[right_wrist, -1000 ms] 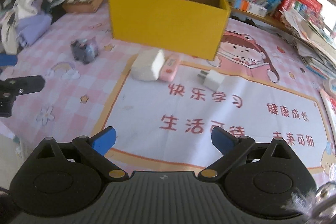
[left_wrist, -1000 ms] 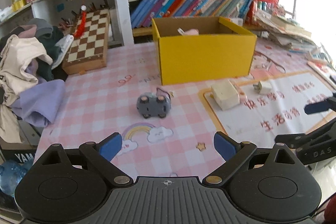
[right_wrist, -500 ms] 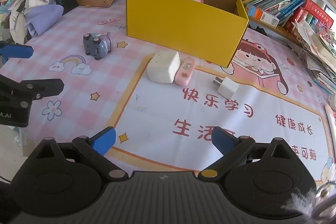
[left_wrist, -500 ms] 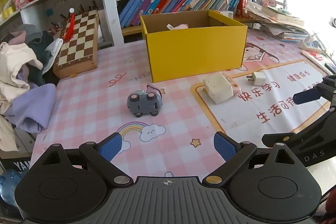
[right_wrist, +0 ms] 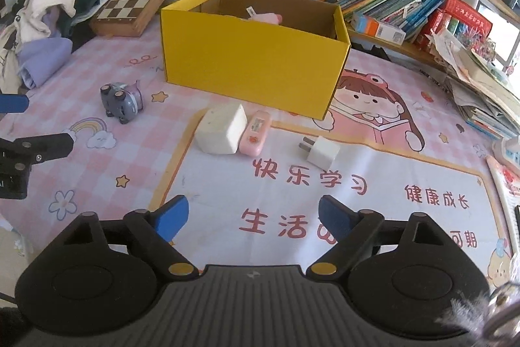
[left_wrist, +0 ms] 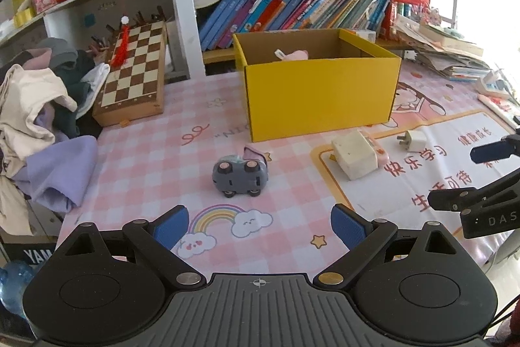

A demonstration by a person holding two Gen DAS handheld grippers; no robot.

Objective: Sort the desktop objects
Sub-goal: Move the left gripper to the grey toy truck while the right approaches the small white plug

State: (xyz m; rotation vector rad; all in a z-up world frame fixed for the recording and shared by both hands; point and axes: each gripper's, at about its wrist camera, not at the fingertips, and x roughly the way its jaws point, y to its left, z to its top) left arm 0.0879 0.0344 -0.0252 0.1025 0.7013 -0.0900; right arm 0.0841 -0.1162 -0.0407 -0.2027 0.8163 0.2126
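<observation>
Now your right gripper (right_wrist: pixel 253 217) has closed a little, still wide, holding nothing; your left gripper (left_wrist: pixel 259 227) gapes empty too. Low-center, the gray toy car (left_wrist: pixel 240 176) lies tipped over.

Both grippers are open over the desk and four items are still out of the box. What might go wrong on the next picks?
1. The cream rectangular block touches the pink oblong case; closing on one may drag the other.
2. The grey toy car has wheels and might roll off when nudged.
3. The white plug adapter is small and could slip from the right gripper, whose jaws have just been closing on nothing.
</observation>
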